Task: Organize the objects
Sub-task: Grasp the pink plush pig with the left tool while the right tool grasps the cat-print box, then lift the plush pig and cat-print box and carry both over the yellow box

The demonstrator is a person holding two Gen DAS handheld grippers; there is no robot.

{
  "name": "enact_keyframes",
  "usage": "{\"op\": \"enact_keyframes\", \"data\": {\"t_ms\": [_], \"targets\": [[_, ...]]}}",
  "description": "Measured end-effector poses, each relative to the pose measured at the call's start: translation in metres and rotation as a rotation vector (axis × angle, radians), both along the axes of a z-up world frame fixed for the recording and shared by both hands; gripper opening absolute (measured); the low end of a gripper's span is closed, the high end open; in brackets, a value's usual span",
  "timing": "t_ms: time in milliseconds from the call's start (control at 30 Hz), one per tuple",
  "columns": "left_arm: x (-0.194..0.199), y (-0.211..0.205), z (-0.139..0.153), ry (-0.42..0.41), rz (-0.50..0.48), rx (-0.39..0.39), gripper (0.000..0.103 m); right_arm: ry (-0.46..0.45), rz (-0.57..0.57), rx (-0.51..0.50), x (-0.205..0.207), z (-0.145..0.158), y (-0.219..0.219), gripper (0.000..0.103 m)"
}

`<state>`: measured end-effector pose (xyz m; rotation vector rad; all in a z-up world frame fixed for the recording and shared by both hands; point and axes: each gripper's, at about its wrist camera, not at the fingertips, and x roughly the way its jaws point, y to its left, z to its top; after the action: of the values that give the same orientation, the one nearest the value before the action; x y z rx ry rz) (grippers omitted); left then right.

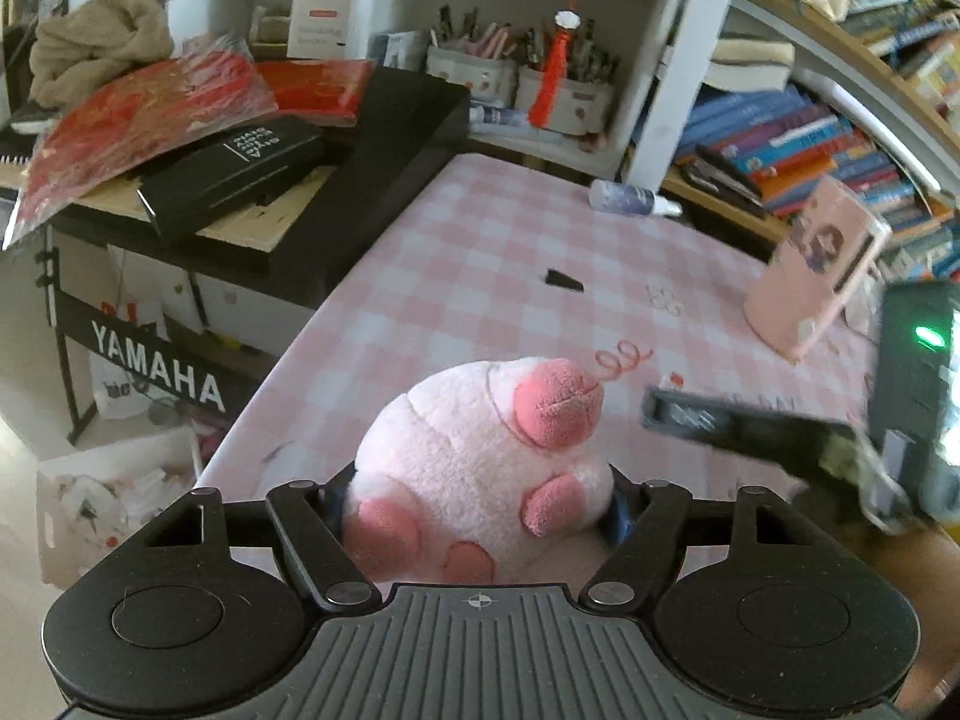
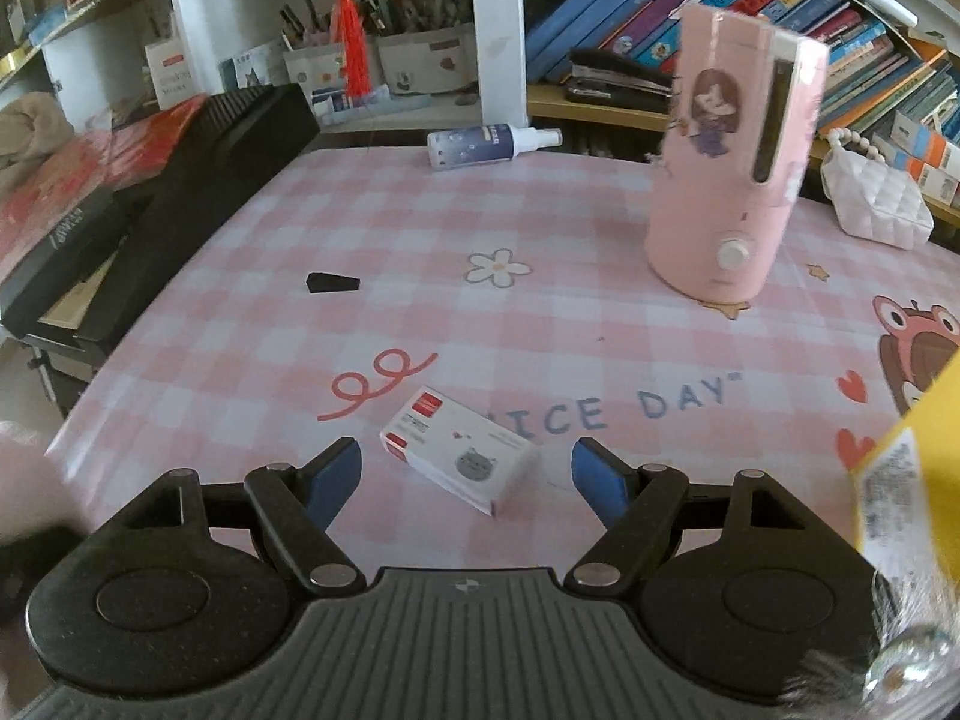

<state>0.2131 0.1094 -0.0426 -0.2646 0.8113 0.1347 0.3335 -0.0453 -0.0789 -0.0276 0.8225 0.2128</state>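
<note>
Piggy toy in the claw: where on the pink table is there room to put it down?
The pig has room between the black wedge, the spray bottle and the pink humidifier. It is bare over the NICE DAY letters too. Crowded: by the small white box and the right edge, near the yellow package.

Pink-checked tabletop [image 2: 600,312] — spray bottle [image 2: 489,144] at far edge, black wedge [image 2: 332,283] mid-left, small box [image 2: 459,456] near front, pink appliance [image 2: 732,162] right.
</note>
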Motion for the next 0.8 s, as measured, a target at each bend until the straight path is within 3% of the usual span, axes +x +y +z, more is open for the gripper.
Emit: {"op": "enact_keyframes", "data": {"t_ms": [133, 200, 233, 400, 800], "targets": [[-0.009, 0.000, 0.005, -0.022, -0.008, 0.007, 0.074, -0.024, -0.026, -0.028, 0.003, -0.011, 0.008, 0.073], [-0.014, 0.002, 0.007, -0.031, -0.007, 0.009, 0.074, -0.049, -0.024, -0.036, 0.003, -0.013, 0.011, 0.066], [-0.016, 0.003, 0.007, -0.032, -0.006, 0.009, 0.074, -0.065, -0.018, -0.036, 0.002, -0.013, 0.013, 0.058], [-0.022, 0.007, 0.009, -0.038, -0.002, 0.005, 0.074, -0.104, 0.004, -0.073, -0.005, -0.009, 0.018, 0.058], [-0.051, 0.008, 0.024, -0.112, -0.043, -0.018, 0.074, -0.152, 0.073, -0.014, -0.056, 0.042, 0.002, 0.058]]}}
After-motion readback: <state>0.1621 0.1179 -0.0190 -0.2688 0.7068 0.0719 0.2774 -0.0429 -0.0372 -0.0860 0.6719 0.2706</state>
